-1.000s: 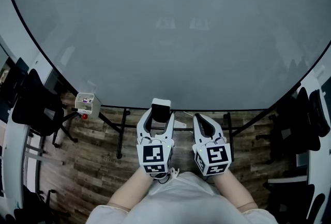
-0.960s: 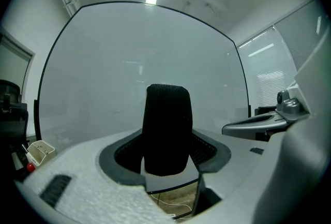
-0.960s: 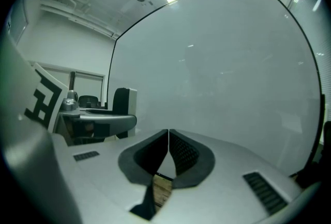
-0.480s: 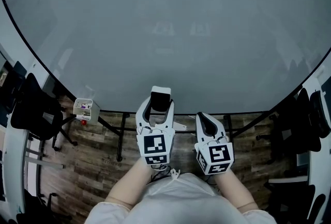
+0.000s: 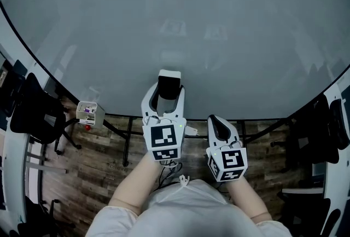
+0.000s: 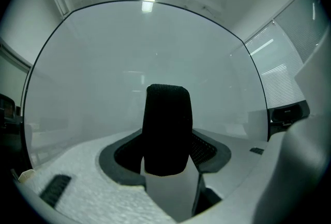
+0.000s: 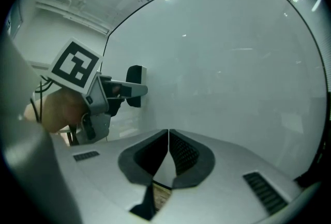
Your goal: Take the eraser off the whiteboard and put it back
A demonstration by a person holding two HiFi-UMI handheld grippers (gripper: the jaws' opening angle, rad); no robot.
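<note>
- Clamped in the left gripper [image 5: 168,92]: the eraser [image 5: 169,80], a white body with a black felt face (pads pressed on both its sides, jaws set wide around it).
- Held out in front of the lower edge of the whiteboard [image 5: 175,22], slightly left of centre, with the felt end toward the board's pale surface; contact with the board impossible to tell from any view.
- In the left gripper view, standing upright between the jaws and covering the middle of the board.
- To the right and a little nearer the person: the right gripper [image 5: 219,124], jaws closed tip to tip with nothing between them, aimed at the same board.
- In the right gripper view, far left: the left gripper's marker cube and the hand behind it, eraser projecting toward the board.
- Below the board: black stand legs [image 5: 128,143] on a wooden floor [image 5: 98,175].
- At left: a small white box [image 5: 88,112] near the board's edge and a black chair [image 5: 33,115] beyond it.
</note>
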